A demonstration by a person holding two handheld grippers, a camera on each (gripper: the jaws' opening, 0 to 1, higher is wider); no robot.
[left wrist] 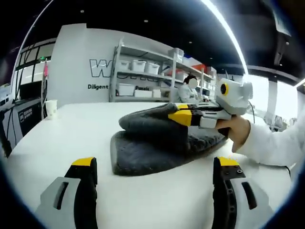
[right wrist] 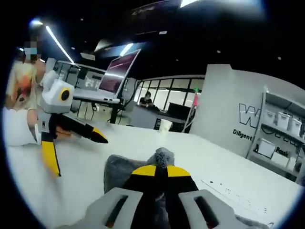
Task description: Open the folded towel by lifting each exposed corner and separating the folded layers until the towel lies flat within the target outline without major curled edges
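A dark grey towel [left wrist: 152, 148] lies folded on the white table [left wrist: 71, 133]. Its upper layer is bunched and raised at the right. My right gripper [left wrist: 185, 117] reaches in from the right of the left gripper view, held by a hand [left wrist: 237, 132], and is shut on that raised layer. In the right gripper view its yellow-tipped jaws [right wrist: 159, 171] are closed, with a tuft of towel [right wrist: 163, 155] sticking out past them. My left gripper [left wrist: 155, 164] stands open just in front of the towel's near edge, touching nothing; it is also open at the left [right wrist: 78, 155].
A paper cup [left wrist: 51, 108] stands at the table's far left edge, also seen here [right wrist: 165, 125]. Shelves with white bins [left wrist: 152, 71] line the wall behind. A person [right wrist: 21, 95] stands at the table's side. Bare tabletop [right wrist: 228, 167] stretches beyond the towel.
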